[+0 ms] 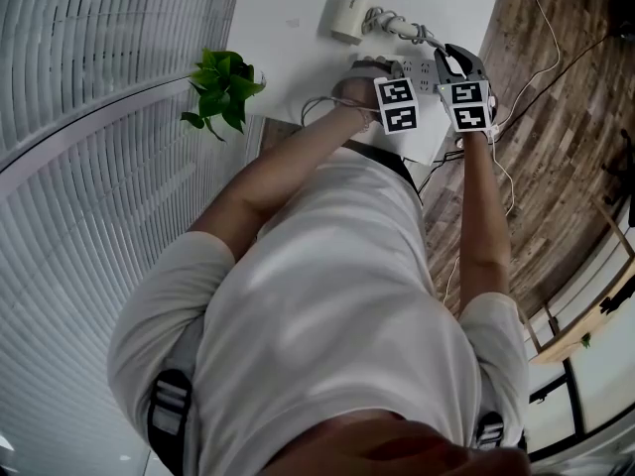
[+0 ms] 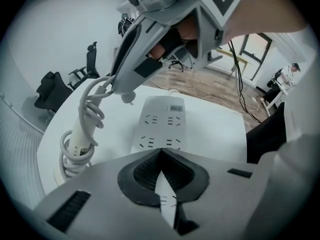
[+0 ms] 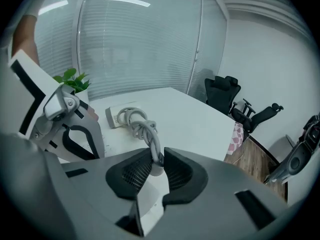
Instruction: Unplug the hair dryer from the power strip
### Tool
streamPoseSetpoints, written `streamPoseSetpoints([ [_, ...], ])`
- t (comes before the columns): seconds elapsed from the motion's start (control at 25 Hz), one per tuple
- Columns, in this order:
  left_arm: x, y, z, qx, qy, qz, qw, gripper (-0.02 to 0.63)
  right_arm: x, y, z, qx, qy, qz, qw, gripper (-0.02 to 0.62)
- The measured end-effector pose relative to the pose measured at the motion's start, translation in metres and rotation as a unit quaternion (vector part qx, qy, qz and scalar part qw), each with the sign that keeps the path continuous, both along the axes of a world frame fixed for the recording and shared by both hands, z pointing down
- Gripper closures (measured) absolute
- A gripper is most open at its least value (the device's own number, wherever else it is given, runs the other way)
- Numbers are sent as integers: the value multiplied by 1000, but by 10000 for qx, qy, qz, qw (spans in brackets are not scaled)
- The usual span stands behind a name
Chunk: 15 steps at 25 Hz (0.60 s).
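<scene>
Our right tool (image 3: 158,154) is clamped on the small white plug (image 3: 156,170) of the white, cord-wrapped hair dryer (image 3: 114,117). Only the left tool's view shows that plug out of the white rectangular power strip (image 2: 162,126) on the white worktop (image 2: 220,134). Our left tool (image 2: 161,151) is closed on nothing.

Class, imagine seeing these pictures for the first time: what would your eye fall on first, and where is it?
The right gripper stands out first: it is shut on the white plug of a grey twisted cord that runs back to the white hair dryer on the white table. Beside it, the left gripper points down, shut, over the white multi-socket power strip. A green leafy plant stands by the blinds.
</scene>
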<state>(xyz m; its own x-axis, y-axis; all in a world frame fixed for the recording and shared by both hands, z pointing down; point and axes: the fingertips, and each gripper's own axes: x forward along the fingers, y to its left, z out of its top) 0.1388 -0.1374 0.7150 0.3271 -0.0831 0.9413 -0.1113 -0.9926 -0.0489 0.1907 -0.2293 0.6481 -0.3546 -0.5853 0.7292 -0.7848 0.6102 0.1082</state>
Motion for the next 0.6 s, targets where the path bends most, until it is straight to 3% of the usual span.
streamPoseSetpoints([
  [0.2, 0, -2, -1, 44, 66, 33, 10000, 577, -2, -17, -8, 83, 162, -202, 9996, 506],
  [0.6, -2, 1, 0, -7, 90, 40, 10000, 577, 3, -13, 8, -34, 263, -151, 9995, 506],
])
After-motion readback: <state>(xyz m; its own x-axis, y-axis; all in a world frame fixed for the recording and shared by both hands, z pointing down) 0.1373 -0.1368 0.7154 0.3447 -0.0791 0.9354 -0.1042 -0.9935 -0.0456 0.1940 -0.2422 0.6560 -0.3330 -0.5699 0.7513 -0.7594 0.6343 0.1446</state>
